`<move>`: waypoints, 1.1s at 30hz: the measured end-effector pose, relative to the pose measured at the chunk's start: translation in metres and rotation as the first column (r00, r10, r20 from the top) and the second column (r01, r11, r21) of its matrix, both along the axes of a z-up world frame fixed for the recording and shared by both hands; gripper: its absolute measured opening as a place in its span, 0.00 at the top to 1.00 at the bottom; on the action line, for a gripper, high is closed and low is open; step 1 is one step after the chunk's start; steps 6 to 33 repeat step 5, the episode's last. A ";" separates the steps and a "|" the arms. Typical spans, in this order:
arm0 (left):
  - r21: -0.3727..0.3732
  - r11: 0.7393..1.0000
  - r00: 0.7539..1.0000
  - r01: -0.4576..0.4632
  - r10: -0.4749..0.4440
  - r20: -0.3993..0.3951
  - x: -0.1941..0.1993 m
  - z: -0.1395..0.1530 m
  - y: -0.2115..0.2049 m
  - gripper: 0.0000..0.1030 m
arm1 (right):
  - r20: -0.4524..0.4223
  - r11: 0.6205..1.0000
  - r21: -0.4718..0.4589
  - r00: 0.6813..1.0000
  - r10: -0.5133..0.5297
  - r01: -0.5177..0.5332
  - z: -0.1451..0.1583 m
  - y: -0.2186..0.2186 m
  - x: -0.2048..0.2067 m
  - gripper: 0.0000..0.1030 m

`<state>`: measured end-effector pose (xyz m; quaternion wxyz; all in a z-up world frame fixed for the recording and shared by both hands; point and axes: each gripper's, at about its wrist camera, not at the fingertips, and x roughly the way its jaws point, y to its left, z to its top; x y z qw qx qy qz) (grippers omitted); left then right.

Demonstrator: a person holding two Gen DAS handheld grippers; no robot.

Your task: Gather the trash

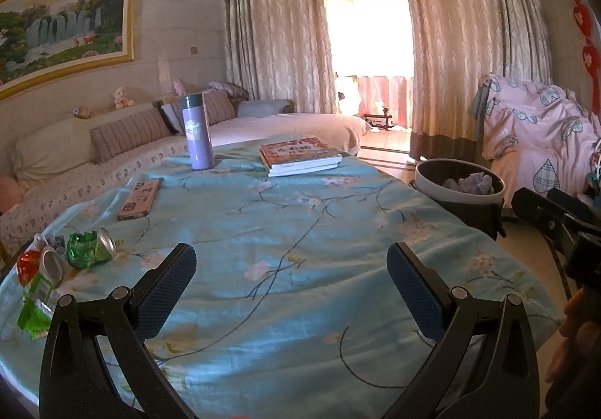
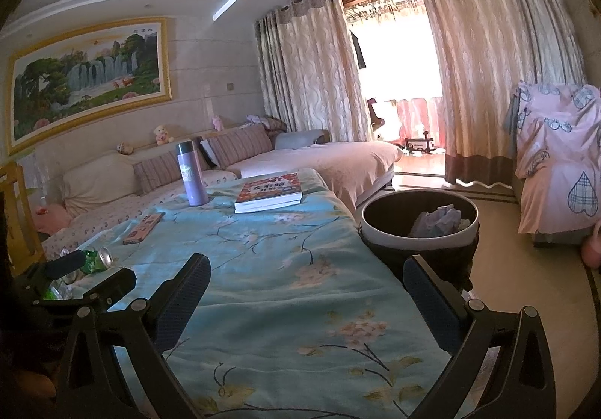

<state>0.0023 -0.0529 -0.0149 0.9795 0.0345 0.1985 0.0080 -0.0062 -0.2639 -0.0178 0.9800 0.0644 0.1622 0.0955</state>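
A crushed green can (image 1: 90,248) lies on the blue floral tablecloth (image 1: 300,231) at the left, with a second crushed green-and-red can (image 1: 39,282) and wrapper scraps just in front of it. The green can also shows in the right wrist view (image 2: 97,259), partly hidden by the left gripper's body. A round trash bin (image 1: 460,189) with crumpled paper inside stands off the table's right edge; it also shows in the right wrist view (image 2: 419,223). My left gripper (image 1: 291,268) is open and empty over the cloth, right of the cans. My right gripper (image 2: 306,282) is open and empty near the bin.
A purple thermos (image 1: 197,133), a stack of books (image 1: 300,156) and a flat patterned box (image 1: 139,199) sit on the far part of the table. A sofa (image 1: 112,156) runs behind the table. A chair draped in pink cloth (image 1: 541,133) stands at the right.
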 end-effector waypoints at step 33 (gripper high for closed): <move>-0.004 1.000 1.000 0.007 -0.007 -0.024 0.008 -0.002 -0.001 0.00 | -0.019 1.000 0.009 1.000 -0.005 0.006 -0.001 -0.005 0.006 0.00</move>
